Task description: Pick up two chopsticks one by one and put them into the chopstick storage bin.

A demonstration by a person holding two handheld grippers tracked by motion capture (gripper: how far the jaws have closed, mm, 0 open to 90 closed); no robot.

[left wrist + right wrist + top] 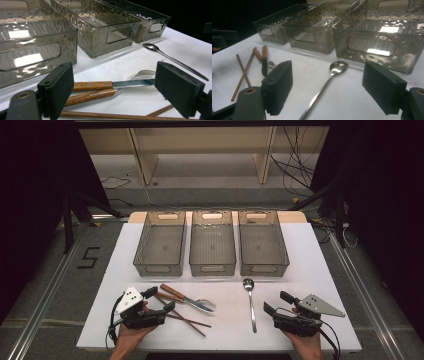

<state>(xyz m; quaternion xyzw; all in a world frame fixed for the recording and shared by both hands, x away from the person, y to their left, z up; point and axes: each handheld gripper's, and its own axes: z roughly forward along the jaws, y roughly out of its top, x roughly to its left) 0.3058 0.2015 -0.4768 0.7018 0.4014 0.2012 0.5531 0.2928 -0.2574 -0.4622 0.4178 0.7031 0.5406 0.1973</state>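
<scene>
A wooden-handled knife (172,292) and fork (200,304) lie crossed over a pair of brown chopsticks (189,320) on the white table's front left. A long metal spoon (250,306) lies at front centre, bowl away from me. My left gripper (160,299) is open just left of the chopsticks and holds nothing. In the left gripper view, the knife (95,85) and fork (143,73) lie beyond the open jaws. My right gripper (276,302) is open to the right of the spoon. In the right gripper view, the spoon (338,67) runs between its empty jaws.
Three translucent grey bins stand side by side at the back of the table: left (159,268), middle (212,268) and right (265,268), all with nothing inside. The white tabletop (310,265) has bare room on both sides. Cables lie on the floor beyond.
</scene>
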